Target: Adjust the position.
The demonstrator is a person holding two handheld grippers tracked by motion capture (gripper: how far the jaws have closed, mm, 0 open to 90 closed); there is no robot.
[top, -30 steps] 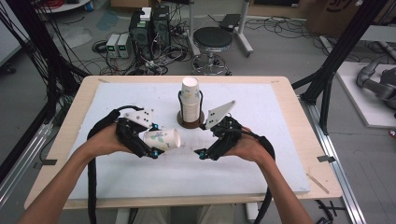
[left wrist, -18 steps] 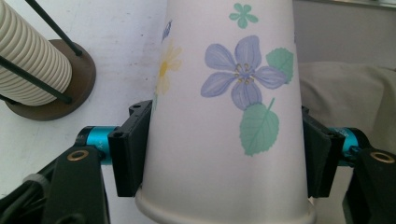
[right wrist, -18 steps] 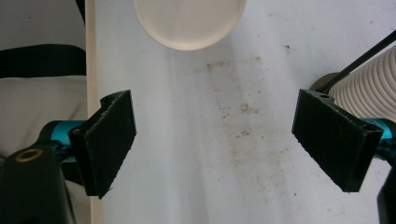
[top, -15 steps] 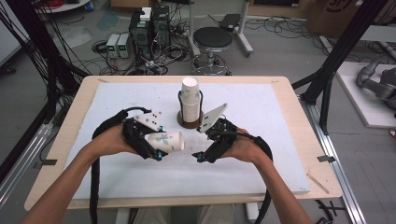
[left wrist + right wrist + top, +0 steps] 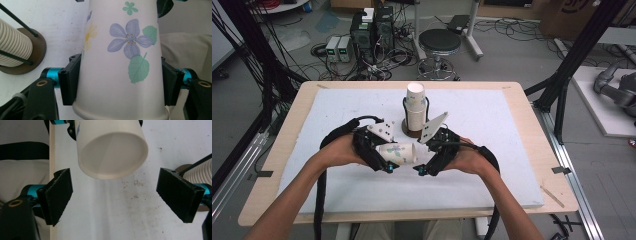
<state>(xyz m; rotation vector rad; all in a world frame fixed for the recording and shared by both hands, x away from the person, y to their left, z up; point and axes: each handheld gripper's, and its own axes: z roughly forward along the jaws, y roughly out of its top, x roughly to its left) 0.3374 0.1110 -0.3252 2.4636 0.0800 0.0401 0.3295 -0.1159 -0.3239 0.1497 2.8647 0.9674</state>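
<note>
Nearest the table's front edge, the person's two forearms come in from below and their hands close around the grippers, so most of each gripper body is buried under fingers in the high view. On the person's left, the left gripper (image 5: 388, 167) has its jaws clamped on a flowered paper cup (image 5: 398, 153) — the left gripper view shows both black pads (image 5: 71, 80) pressed flat against the cup's sides (image 5: 120, 65), near the rim end. The cup lies roughly level just above the white mat (image 5: 492, 150), its open mouth turned toward the right gripper (image 5: 421, 171). Its far end runs out of the top of the left gripper view, and the rim is clipped at the bottom.

Opposite it, the right gripper stands with jaws wide apart and nothing between the pads (image 5: 58, 195); the right gripper view looks straight into the cup's open mouth (image 5: 112, 150), which hangs just ahead of the jaws — near, but apart from them. The cup's upper part is cut off by that view's top edge, and the left gripper behind it shows as mere slivers of black and blue.

Farther back, mid-table, a stack of cups (image 5: 416, 107) stands upright on a round brown base (image 5: 412, 131) between thin black rods. Part of the base is hidden behind the grey plates on the grippers.

Beyond the table, a stool (image 5: 440, 42) and a tangle of cables and boxes sit on the floor, too small to read in detail.
</note>
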